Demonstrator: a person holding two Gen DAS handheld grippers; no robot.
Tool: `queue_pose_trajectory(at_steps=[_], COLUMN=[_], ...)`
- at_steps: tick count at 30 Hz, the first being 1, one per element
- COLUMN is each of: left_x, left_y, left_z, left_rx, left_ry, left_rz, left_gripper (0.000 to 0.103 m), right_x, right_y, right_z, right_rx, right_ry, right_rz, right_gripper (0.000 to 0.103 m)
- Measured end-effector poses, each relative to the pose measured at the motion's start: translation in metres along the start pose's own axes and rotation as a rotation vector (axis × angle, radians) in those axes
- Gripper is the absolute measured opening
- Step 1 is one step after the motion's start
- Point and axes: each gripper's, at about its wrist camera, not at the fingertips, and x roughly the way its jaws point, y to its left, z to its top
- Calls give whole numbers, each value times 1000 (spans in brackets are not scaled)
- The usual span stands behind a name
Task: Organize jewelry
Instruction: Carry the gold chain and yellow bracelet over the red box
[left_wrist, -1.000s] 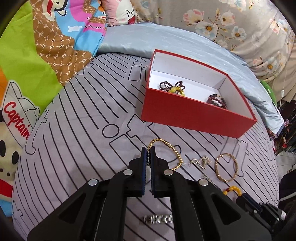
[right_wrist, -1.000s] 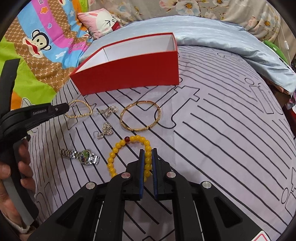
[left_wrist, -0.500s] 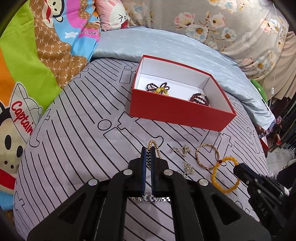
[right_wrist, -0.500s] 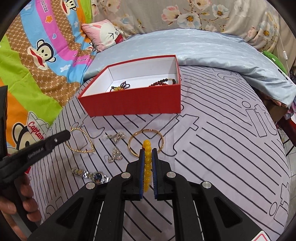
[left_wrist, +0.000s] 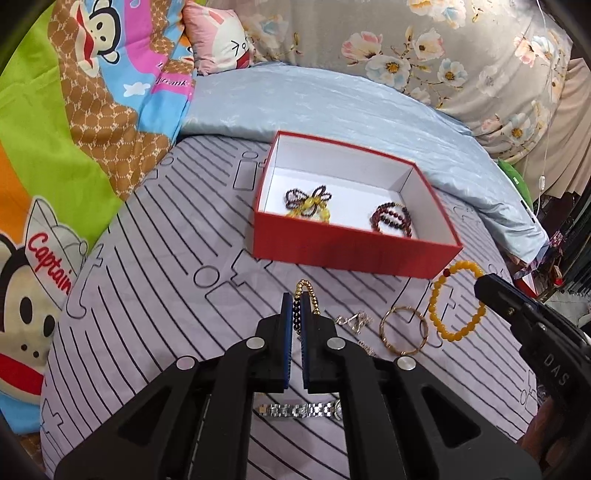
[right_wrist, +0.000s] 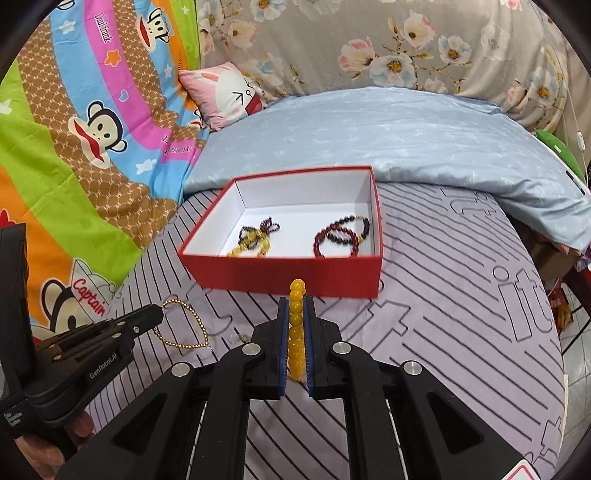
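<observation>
My left gripper (left_wrist: 294, 299) is shut on a gold bead chain (left_wrist: 307, 291) with a few dark beads, lifted above the striped bedspread. The right wrist view shows that chain (right_wrist: 184, 334) hanging as a loop from the left gripper (right_wrist: 157, 317). My right gripper (right_wrist: 296, 301) is shut on a yellow bead bracelet (right_wrist: 296, 321), which dangles from its tip in the left wrist view (left_wrist: 454, 306). Ahead of both stands an open red box (left_wrist: 351, 254) with white walls. It holds a dark-and-yellow bead piece (left_wrist: 308, 201) and a dark red bead bracelet (left_wrist: 393, 219).
On the bedspread below lie a gold bangle (left_wrist: 402, 328), a small silver piece (left_wrist: 352, 319) and a silver watch (left_wrist: 303, 410). A pale blue quilt (right_wrist: 388, 133) is bunched behind the box. A cartoon blanket (right_wrist: 74, 147) covers the left side. The bed's edge falls off at right.
Both grippers have risen from the bedspread, lifting the gold chain and the yellow bracelet clear of it. More of the box's inside shows now.
</observation>
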Motion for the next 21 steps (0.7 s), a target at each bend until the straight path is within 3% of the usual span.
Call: queue_pose_trajectory(at_steps=[12,21], left_x=[-12,22], left_y=[-17,-29], left_z=[66,118], left_rx=[52,70], left_ry=[-124,-152], left_rz=[-15,-13], left_gripper=[4,4], right_x=[12,55], right_y=[-1,3], right_z=[62,107], right_rx=[-28,-35], right_ry=[-61,-51], right_rz=[4,12], right_gripper=[7,7])
